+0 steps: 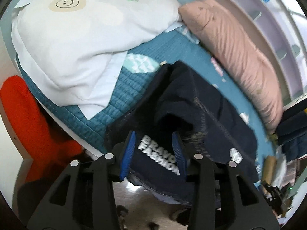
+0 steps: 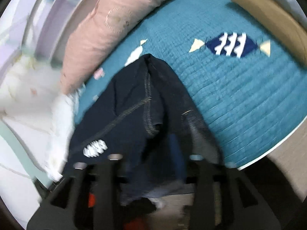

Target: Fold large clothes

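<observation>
A dark navy garment (image 1: 193,103) with white lettering lies bunched on the teal quilted bed (image 1: 122,88), draping over the bed's near edge. My left gripper (image 1: 154,143) is open, its blue pads on either side of the lettering, and the cloth lies between them. In the right wrist view the same navy garment (image 2: 138,103) hangs over the bed edge and covers my right gripper (image 2: 153,153). The view is blurred and the fingertips are hidden by cloth, so I cannot tell how its jaws stand.
A white pillow (image 1: 76,34) with a smiley face and a pink pillow (image 1: 236,53) lie on the bed, with white shelving (image 1: 278,28) behind. An orange garment (image 1: 30,118) hangs at the left. A tan box (image 2: 268,13) sits at the far right of the teal quilt (image 2: 239,88).
</observation>
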`<state>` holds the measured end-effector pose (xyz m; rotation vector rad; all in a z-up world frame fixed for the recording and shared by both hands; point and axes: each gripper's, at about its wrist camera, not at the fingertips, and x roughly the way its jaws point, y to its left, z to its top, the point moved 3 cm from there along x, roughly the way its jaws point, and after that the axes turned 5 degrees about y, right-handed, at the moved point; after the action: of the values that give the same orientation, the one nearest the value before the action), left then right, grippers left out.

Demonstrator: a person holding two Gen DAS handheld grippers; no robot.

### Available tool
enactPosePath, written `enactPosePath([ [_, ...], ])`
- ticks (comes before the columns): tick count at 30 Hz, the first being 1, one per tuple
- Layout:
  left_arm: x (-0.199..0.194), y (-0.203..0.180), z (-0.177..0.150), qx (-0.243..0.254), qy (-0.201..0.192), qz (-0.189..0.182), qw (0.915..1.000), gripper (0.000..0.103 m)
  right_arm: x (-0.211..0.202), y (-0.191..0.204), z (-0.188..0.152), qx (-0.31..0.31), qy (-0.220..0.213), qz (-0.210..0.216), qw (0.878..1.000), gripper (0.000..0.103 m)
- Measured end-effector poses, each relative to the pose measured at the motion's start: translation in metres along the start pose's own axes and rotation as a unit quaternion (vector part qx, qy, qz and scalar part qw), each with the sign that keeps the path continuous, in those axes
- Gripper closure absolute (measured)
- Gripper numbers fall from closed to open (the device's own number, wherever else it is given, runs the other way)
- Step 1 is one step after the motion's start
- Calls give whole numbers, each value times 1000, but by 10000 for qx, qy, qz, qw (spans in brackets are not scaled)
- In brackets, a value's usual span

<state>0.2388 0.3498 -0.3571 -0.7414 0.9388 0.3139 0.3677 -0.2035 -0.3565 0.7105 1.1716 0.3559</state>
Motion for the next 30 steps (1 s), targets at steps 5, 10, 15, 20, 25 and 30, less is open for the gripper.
enactPosePath([
  [5,-13,-17,5,-194,-194,-333,9991,41,19,11,3,353,113,231,9990,57],
  [10,4,-29,6,-471,-90,-552,9973,40,33,12,8,554,65,121,9984,57],
  [15,30,-24,9,-1078,188,-588,9923,38,36,8,7,609,75,34,9981,57],
  [20,55,-26,16,-1284,390,-602,9891,39,44,-3,5,1126,182,347,9929,57],
  [25,63,-34,20,-944,431,-289,9942,79,49,3,12,1089,262,507,9924,99],
  [30,43,-36,14,-601,305,-355,9971,81,25,23,9,566,53,308,9979,100],
])
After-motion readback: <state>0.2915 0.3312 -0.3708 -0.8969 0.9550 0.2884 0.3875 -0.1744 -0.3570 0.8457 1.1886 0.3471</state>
